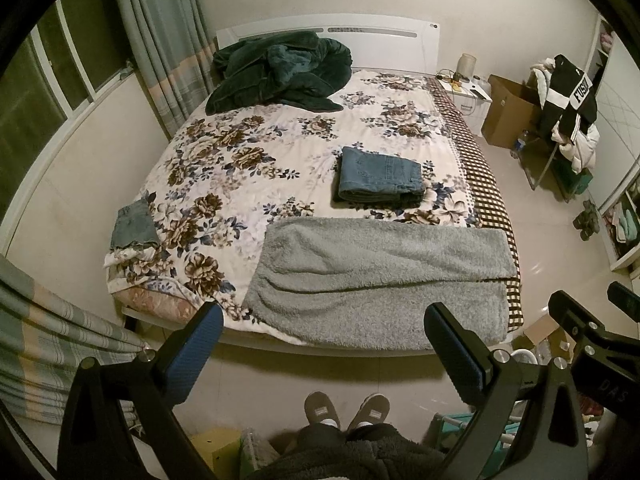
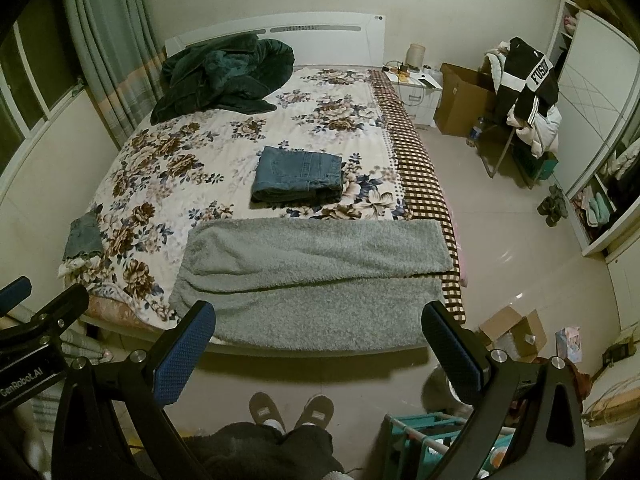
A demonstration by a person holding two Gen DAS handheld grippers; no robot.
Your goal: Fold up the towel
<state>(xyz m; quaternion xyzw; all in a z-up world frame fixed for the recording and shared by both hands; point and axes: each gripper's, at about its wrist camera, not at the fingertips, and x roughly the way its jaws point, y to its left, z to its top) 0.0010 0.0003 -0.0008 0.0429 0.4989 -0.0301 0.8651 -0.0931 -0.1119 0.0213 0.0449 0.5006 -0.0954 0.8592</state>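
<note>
The bed [image 1: 304,148] is filling most of the room, its floral cover lying fairly flat, and the grey towel [image 1: 380,276] is lying across the foot end of it, apparently already doubled once lengthwise — a long crease is running across it and the upper layer is stopping short of the lower one at the right end. Toward the headboard from the towel a dark green blanket [image 1: 280,72] is heaped up, a folded pair of jeans [image 1: 380,176] is sitting just beyond the towel's far edge, and a small denim piece [image 1: 134,224] is lying at the bed's left edge. The person is standing at the foot of the bed, slippers [image 2: 292,410] on the tile, both tools raised clear of the cloth. The left gripper [image 1: 324,344] is holding its blue pads wide apart with nothing between them, and the right gripper [image 2: 320,340] is doing the same. My guess is that the next fold is just being set up: each tool would need to drop to a short end or near corner and pinch both layers. The near edge is hanging a little over the foot of the bed, so it looks easy to grab — the jeans are limiting room beyond, while the floor side is lying open.
</note>
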